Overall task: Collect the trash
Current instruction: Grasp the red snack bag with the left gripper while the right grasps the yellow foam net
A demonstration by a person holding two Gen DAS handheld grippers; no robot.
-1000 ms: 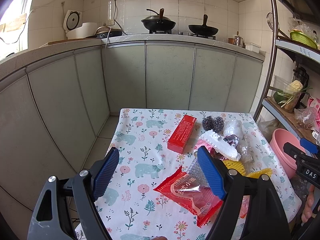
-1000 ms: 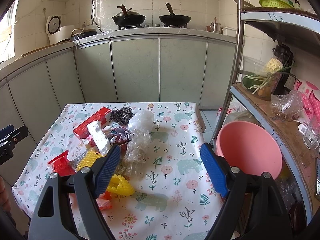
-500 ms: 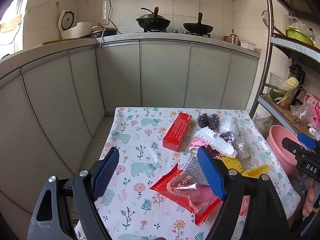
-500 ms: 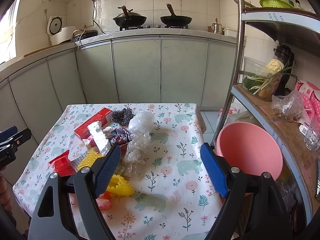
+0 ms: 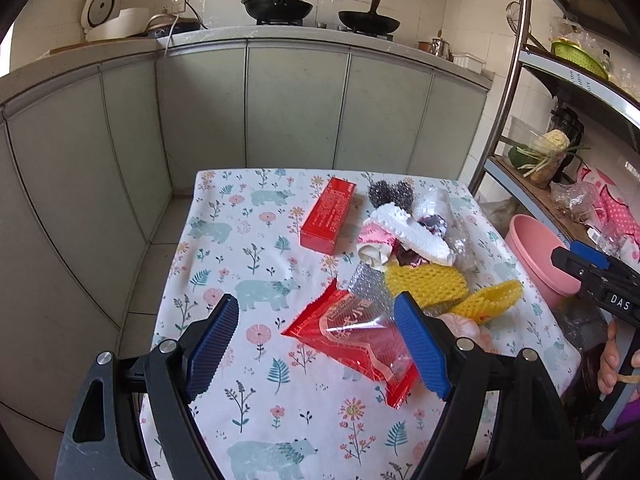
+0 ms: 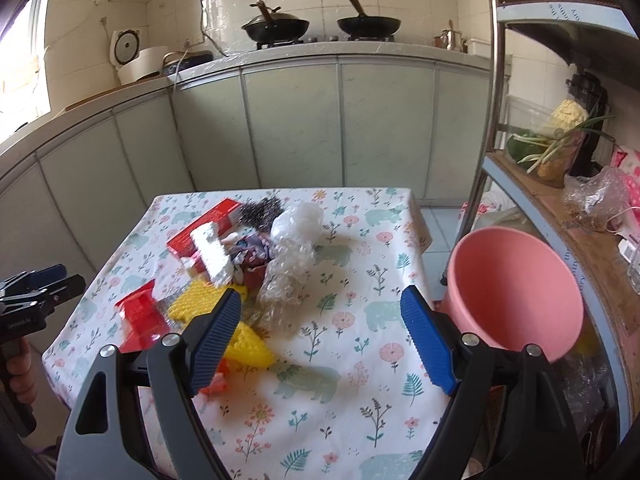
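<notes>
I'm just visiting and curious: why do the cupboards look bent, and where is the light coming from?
Left wrist view: fisheye lens bows the cupboard doors; corners go black. Right wrist view: a bright window at left is washed out, and the trash pile's shadows fall rightward on the tablecloth.

A matt floral cloth [image 5: 256, 392] covers the surface. The red wrapper [image 5: 360, 336] is glossy, crinkled plastic (part clear); the yellow netting [image 5: 424, 282] looks foamy, the pink basin [image 6: 512, 292] smooth plastic, the fingers [image 5: 212, 340] ribbed blue pads.
</notes>
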